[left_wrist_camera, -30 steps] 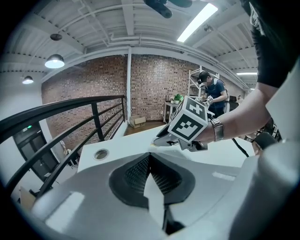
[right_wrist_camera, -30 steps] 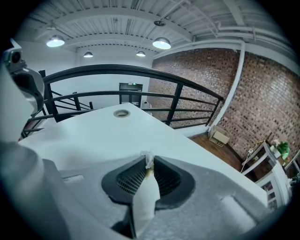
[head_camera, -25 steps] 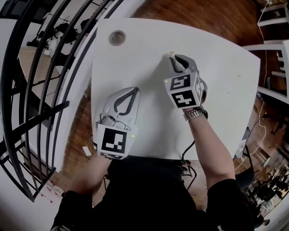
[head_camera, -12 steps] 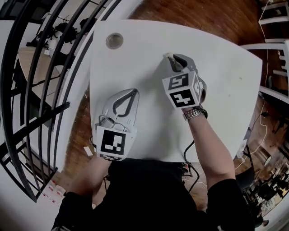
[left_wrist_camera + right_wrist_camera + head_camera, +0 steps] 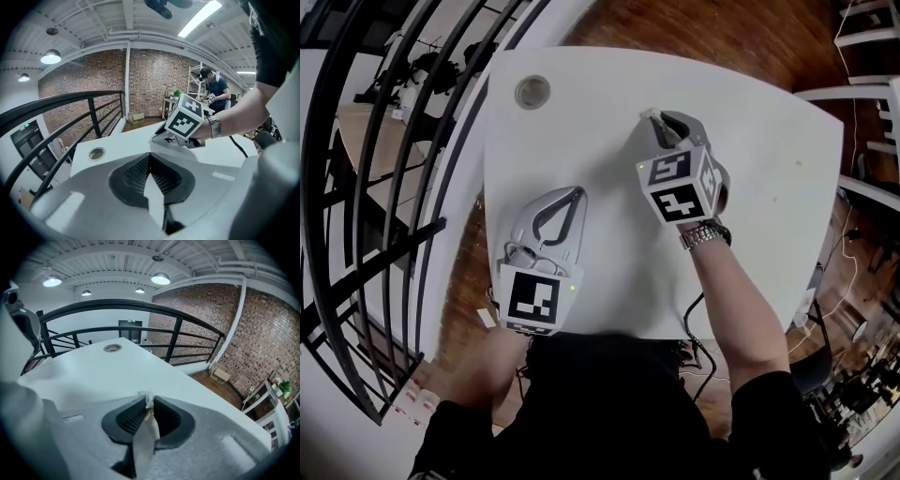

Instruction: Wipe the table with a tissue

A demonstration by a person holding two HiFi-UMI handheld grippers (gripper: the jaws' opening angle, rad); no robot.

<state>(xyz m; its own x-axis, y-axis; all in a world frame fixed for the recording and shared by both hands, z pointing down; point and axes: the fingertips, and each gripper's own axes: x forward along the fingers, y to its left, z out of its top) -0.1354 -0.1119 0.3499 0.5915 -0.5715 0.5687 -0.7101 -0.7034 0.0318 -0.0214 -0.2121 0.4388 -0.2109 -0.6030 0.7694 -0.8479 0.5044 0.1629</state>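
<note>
On the white table (image 5: 769, 159) my right gripper (image 5: 652, 118) is shut on a small scrap of tissue (image 5: 651, 114), whose frayed white tip pokes out between the fingertips. In the right gripper view the tissue (image 5: 148, 401) stands pinched at the closed jaw tips of the right gripper (image 5: 147, 405). My left gripper (image 5: 575, 192) rests at the table's near left, jaws closed with nothing between them. In the left gripper view the left gripper (image 5: 149, 158) points toward the right gripper's marker cube (image 5: 186, 120).
A round grommet hole (image 5: 532, 92) sits in the table's far left corner, also seen as the grommet hole (image 5: 112, 348) from the right gripper. A black railing (image 5: 384, 187) runs along the left. Wooden floor lies beyond the table; white shelving (image 5: 867, 28) stands at right.
The right gripper with the tissue has shifted slightly left and nearer across the table. The left gripper has barely moved.
</note>
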